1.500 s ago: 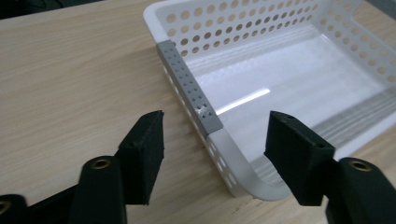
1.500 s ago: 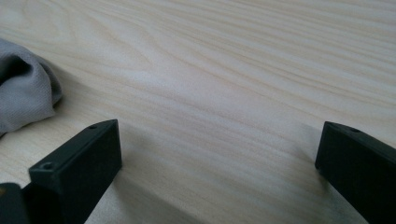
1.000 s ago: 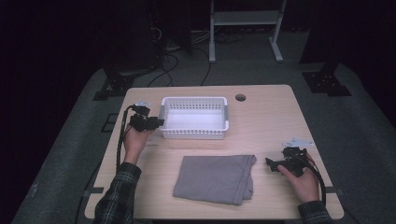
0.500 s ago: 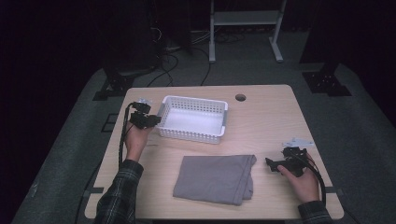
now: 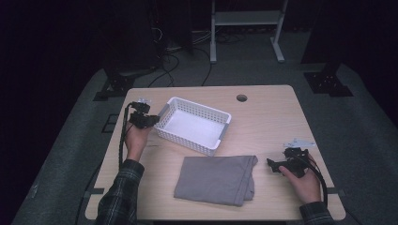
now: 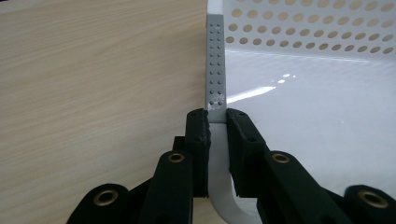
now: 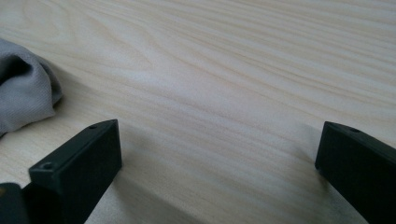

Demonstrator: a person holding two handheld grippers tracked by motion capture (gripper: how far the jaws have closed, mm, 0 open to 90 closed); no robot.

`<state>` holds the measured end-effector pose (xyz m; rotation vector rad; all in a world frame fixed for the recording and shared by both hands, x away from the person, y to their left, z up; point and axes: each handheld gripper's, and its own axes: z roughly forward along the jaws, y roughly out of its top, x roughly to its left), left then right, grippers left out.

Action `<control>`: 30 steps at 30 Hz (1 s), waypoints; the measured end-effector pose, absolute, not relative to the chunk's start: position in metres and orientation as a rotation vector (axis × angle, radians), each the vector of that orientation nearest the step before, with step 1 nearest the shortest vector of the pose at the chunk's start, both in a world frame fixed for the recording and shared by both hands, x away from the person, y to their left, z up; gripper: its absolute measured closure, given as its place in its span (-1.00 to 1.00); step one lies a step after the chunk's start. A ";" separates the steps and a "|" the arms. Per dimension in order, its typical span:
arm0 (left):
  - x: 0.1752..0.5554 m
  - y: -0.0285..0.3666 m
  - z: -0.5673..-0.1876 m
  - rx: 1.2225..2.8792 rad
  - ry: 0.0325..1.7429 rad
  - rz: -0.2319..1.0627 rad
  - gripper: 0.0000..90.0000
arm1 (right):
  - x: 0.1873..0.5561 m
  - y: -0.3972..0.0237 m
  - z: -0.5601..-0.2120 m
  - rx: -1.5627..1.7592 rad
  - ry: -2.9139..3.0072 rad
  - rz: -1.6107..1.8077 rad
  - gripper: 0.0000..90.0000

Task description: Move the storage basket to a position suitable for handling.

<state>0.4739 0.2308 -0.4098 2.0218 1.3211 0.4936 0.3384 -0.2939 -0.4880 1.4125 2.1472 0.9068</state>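
White perforated basket [image 5: 195,125] skewed on table; grey cloth [image 5: 216,179] folded nearby.

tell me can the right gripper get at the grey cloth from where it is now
Probably yes: the right gripper sits open just beside the folded grey cloth, with only bare table between them.

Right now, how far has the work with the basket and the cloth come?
Early stage. Looks done: the grey cloth lies folded on the table. In hand: the left gripper has its jaws clamped on the rim of the white basket, which sits at an angle, empty. Left: the right gripper rests open beside the cloth, holding nothing, so the cloth is not yet picked up or placed.
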 end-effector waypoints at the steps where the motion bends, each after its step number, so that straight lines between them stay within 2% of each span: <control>1: 0.474 0.231 -0.410 2.022 1.323 0.494 0.75 | 0.338 -0.294 -0.488 1.413 2.147 0.907 -1.00; 4: 0.474 0.232 -0.410 2.016 1.315 0.488 0.75 | 0.338 -0.294 -0.488 1.413 2.147 0.907 -1.00; 5: 0.474 0.233 -0.410 2.004 1.307 0.477 0.68 | 0.338 -0.294 -0.488 1.413 2.147 0.907 -1.00; 6: 0.474 0.234 -0.409 2.003 1.306 0.471 0.52 | 0.338 -0.294 -0.488 1.413 2.147 0.906 -1.00; 13: 0.462 0.240 -0.396 1.989 1.246 0.476 0.03 | 0.339 -0.294 -0.488 1.415 2.147 0.906 -1.00; 22: 0.434 0.244 -0.397 2.005 1.170 0.448 -0.26 | 0.341 -0.293 -0.486 1.431 2.157 0.881 -1.00; 23: 0.431 0.244 -0.397 2.006 1.174 0.446 -0.28 | 0.341 -0.292 -0.485 1.433 2.161 0.874 -0.97; 26: 0.420 0.244 -0.399 2.016 1.153 0.448 -0.37 | 0.341 -0.292 -0.483 1.423 2.152 0.889 -0.72; 28: 0.413 0.243 -0.400 2.027 1.141 0.449 -0.43 | 0.341 -0.292 -0.482 1.417 2.156 0.889 -0.70; 30: 0.405 0.242 -0.403 2.045 1.130 0.454 -0.48 | 0.340 -0.292 -0.481 1.411 2.166 0.890 -0.59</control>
